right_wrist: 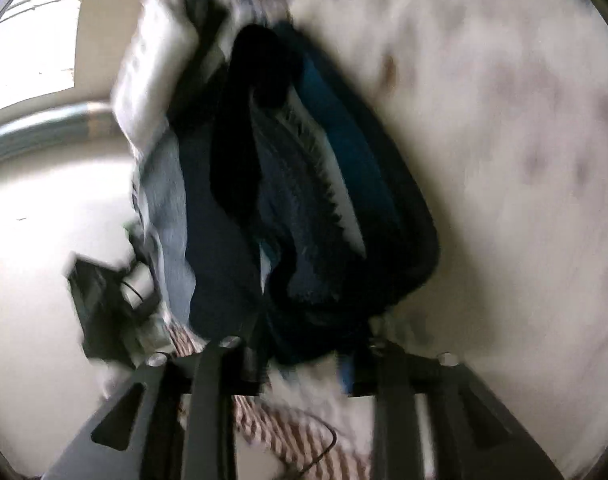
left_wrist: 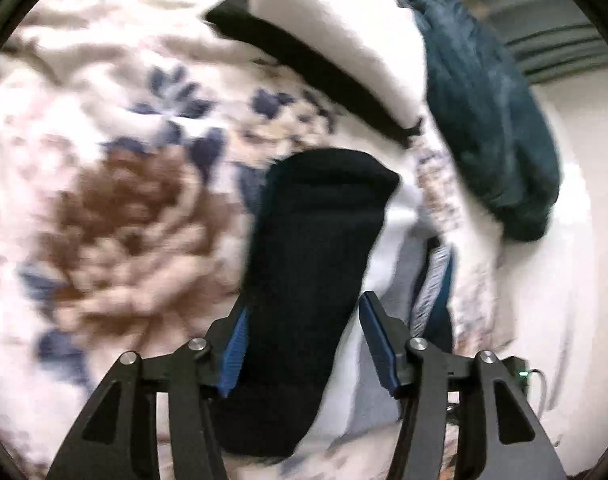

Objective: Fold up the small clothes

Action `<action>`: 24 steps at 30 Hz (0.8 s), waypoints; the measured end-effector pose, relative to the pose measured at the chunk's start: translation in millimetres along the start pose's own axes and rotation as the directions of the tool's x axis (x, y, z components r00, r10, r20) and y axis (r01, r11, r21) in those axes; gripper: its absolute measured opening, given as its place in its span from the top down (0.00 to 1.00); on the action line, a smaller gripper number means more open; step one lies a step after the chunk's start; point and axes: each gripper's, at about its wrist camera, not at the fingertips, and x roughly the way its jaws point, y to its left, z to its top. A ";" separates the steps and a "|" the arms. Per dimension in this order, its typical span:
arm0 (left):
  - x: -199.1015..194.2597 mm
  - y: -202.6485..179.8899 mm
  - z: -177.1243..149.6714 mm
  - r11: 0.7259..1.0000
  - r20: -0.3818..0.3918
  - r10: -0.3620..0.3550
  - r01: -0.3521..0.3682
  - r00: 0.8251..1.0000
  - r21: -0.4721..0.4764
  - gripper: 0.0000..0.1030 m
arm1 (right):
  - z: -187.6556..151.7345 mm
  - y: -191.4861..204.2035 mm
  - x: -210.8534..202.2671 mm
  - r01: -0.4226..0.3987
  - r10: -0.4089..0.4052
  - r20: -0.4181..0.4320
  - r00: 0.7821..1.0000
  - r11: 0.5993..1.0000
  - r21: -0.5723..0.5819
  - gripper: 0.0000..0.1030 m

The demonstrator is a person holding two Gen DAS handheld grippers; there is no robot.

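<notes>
Floral blanket (left_wrist: 116,184) covers the surface. Left gripper (left_wrist: 304,344) half open around black sock (left_wrist: 312,248), right pad clear. Right gripper (right_wrist: 304,360) too blurred to judge; dark clothes (right_wrist: 304,184) between its fingers.

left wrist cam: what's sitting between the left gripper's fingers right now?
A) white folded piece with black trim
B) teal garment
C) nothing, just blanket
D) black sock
D: the black sock runs up between the fingers of the left gripper, while the teal garment and the white folded piece with black trim lie farther away on the floral blanket.
</notes>
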 end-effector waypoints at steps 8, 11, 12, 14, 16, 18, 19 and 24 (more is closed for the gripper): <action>-6.6 -8.7 -67.5 0.986 0.107 0.160 -0.165 0.981 0.037 0.35 | -3.3 36.9 -67.6 0.279 -0.249 0.336 0.908 0.959 -0.041 0.46; 0.9 -10.2 -83.7 0.986 0.121 0.166 -0.165 0.979 -0.018 0.35 | 34.9 70.7 -52.3 0.218 -0.162 0.323 0.932 0.966 -0.142 0.42; 2.3 -9.0 -87.2 0.988 0.120 0.150 -0.146 0.981 -0.043 0.35 | 46.4 80.7 -38.8 0.206 -0.151 0.297 0.943 0.965 -0.163 0.42; -0.3 -6.1 -95.3 0.987 0.123 0.143 -0.133 0.982 -0.086 0.35 | 66.5 88.2 -11.8 0.165 -0.124 0.214 0.969 0.969 -0.185 0.42; -5.6 -3.0 -102.4 0.986 0.122 0.135 -0.121 0.983 -0.112 0.35 | 83.7 86.0 17.3 0.106 -0.093 0.100 0.991 0.985 -0.139 0.72; -9.5 2.3 -110.6 0.984 0.108 0.119 -0.103 0.987 -0.143 0.35 | 92.8 86.0 25.7 0.160 -0.150 0.084 0.985 0.978 -0.130 0.97; -10.6 4.8 -112.5 0.984 0.101 0.104 -0.088 0.989 -0.155 0.35 | 95.9 86.9 17.0 0.193 -0.175 0.133 0.976 0.972 -0.137 0.97; -4.0 18.5 -118.3 0.975 0.069 0.058 -0.042 0.996 -0.219 0.35 | 120.5 70.4 -43.3 0.306 -0.276 0.299 0.913 0.950 -0.057 0.97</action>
